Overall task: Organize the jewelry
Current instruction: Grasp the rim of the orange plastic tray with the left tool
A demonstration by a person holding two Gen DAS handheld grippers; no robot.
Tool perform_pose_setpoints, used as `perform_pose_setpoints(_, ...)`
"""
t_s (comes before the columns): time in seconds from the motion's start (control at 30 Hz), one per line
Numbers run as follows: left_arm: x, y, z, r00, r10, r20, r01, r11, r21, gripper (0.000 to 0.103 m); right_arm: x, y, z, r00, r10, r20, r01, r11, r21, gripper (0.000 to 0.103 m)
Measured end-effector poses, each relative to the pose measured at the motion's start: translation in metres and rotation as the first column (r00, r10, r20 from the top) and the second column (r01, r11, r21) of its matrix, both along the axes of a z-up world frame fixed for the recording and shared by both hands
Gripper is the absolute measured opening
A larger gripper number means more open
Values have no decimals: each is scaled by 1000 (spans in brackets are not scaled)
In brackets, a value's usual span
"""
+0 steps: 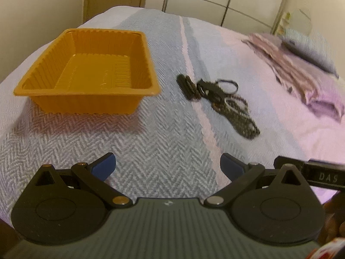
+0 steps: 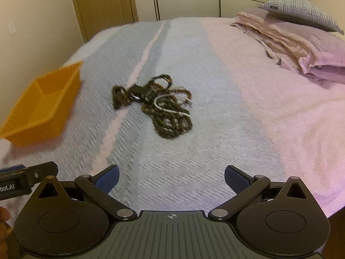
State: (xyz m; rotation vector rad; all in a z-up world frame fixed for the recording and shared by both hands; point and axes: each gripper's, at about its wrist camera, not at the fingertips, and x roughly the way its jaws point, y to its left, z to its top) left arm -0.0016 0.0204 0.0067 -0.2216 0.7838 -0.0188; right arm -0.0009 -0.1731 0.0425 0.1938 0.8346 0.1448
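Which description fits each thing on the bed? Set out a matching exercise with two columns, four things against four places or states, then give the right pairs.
Things
1. orange tray
2. jewelry pile
3. grey pillow
4. right gripper

Descriptions
A. on top of folded pink bedding, far right
B. open, holding nothing
C. empty, on the left part of the bed
D. dark tangle of beads and cords, mid-bed, right of the tray

Pairs: 1-C, 2-D, 3-A, 4-B
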Motion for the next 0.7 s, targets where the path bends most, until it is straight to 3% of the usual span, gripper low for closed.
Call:
perform_pose_setpoints(0.17, -9, 45, 20, 995, 80, 61, -71, 989, -133, 102, 1, -4, 7, 998, -6, 61, 0, 995, 96, 103)
perform_pose_setpoints(0.23, -14, 70, 31, 987, 128, 95, -110, 977, -182, 102, -1, -4, 9, 991, 15, 134, -32, 992, 124, 103)
perform_pose_setpoints(0.3, -17, 97, 40, 977, 174, 123, -146, 967, -208, 102, -4, 2, 13, 971, 63, 231, -84, 993, 81, 103)
perform_pose_setpoints(0.37, -17, 121, 48, 968, 203, 146, -171, 964, -205, 102, -3, 11, 15, 960, 85, 267, -93, 995, 18, 103)
perform_pose_setpoints(0.53, 3, 174, 48, 961, 247, 126, -228, 962, -149, 92, 16, 7, 10, 980, 37, 194, -67, 987, 149, 103)
perform_pose_setpoints(0.7, 32, 198, 26, 969, 236, 68, -228, 968, -107, 81, 31, 13, 3, 982, 20, 186, -45, 991, 129, 103)
